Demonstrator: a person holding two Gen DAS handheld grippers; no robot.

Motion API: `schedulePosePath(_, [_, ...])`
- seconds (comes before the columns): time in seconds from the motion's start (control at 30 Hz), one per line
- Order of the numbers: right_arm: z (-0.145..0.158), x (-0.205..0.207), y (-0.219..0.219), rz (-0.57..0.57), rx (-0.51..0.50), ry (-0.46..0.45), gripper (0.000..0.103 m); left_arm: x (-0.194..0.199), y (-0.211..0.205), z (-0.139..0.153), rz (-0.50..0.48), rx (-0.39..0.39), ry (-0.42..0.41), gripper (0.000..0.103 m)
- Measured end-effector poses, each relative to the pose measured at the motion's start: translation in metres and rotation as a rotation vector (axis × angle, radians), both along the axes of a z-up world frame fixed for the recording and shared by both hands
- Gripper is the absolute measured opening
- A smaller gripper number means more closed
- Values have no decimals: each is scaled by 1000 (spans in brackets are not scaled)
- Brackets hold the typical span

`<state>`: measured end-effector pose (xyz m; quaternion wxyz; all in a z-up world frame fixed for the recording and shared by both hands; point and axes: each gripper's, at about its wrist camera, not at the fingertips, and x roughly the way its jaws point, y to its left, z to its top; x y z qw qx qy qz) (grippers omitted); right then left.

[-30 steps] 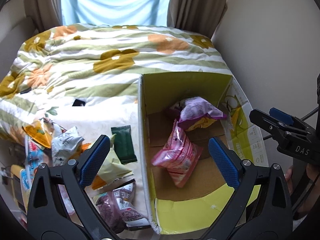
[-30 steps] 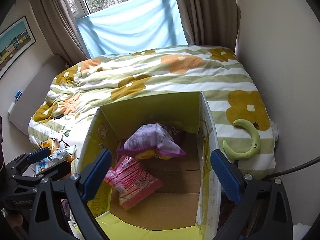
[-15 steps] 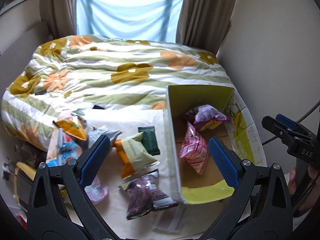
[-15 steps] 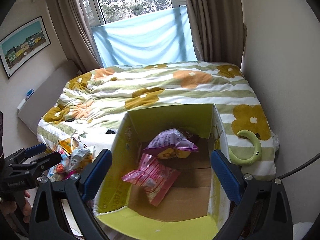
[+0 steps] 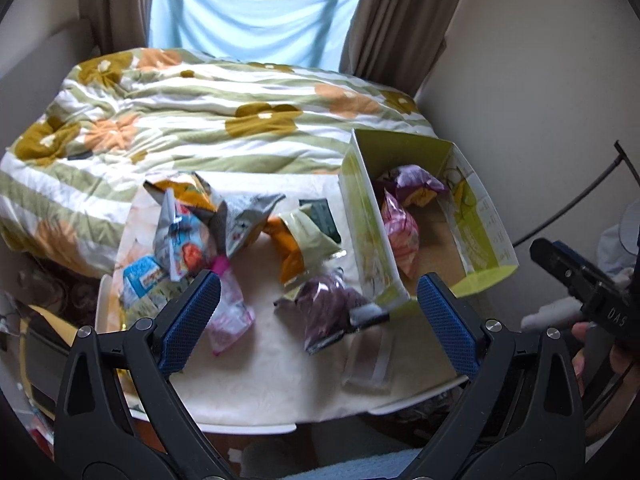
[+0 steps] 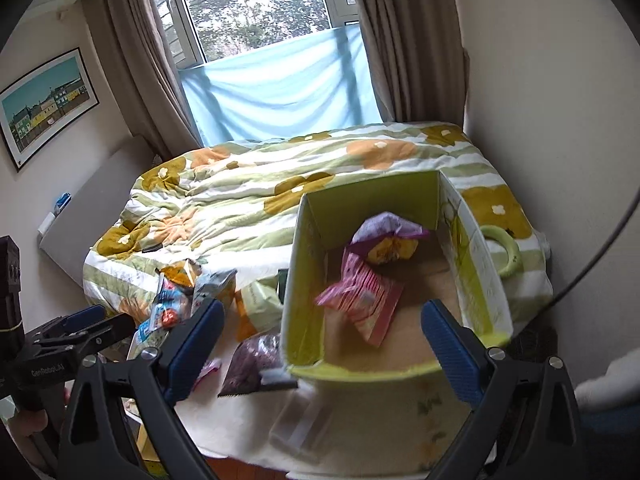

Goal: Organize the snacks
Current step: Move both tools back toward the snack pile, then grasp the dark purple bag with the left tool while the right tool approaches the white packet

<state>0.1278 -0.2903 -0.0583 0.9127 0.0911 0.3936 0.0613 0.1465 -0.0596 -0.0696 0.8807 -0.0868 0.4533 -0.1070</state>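
Observation:
A yellow-green cardboard box (image 5: pixel 364 216) (image 6: pixel 304 292) stands open on a white table (image 5: pixel 272 380). Inside lie a pink striped snack bag (image 5: pixel 398 234) (image 6: pixel 362 296) and a purple one (image 5: pixel 416 184) (image 6: pixel 386 236). Left of the box lie several loose snack bags: a dark purple bag (image 5: pixel 328 312) (image 6: pixel 254 360), a pale green and orange bag (image 5: pixel 300 240), a grey bag (image 5: pixel 246 220), a blue bag (image 5: pixel 180 240). My left gripper (image 5: pixel 320 324) is open and empty, held back above the table. My right gripper (image 6: pixel 320 344) is open and empty, above the box's near end.
A bed with a flowered striped quilt (image 5: pixel 200 120) lies behind the table. A wall runs along the right (image 5: pixel 540 100). A clear plastic piece (image 5: pixel 368 364) lies on the table's near edge. A green ring toy (image 6: pixel 504 252) lies on the bed right of the box.
Both grippers have pulled back and up from the box, and the left one has swung left. More of the table and loose snacks show. Both stay open and empty.

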Motion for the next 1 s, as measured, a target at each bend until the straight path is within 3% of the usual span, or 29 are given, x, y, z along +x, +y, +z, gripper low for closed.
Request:
schedulePosePath(0.23, [-28, -46, 29, -75, 4, 48, 98, -13, 12, -29, -41, -41, 68, 98])
schedulePosePath(0.47, [-66, -65, 46, -123, 18, 98, 98, -2, 2, -64, -35, -85, 146, 98])
schedulePosePath(0.9, [-157, -48, 52, -110, 20, 199, 98, 61, -29, -149, 55, -116, 309, 98])
schedulePosePath(1.0, [-170, -45, 53, -107, 15, 203, 98, 77, -37, -165, 82, -92, 341, 98])
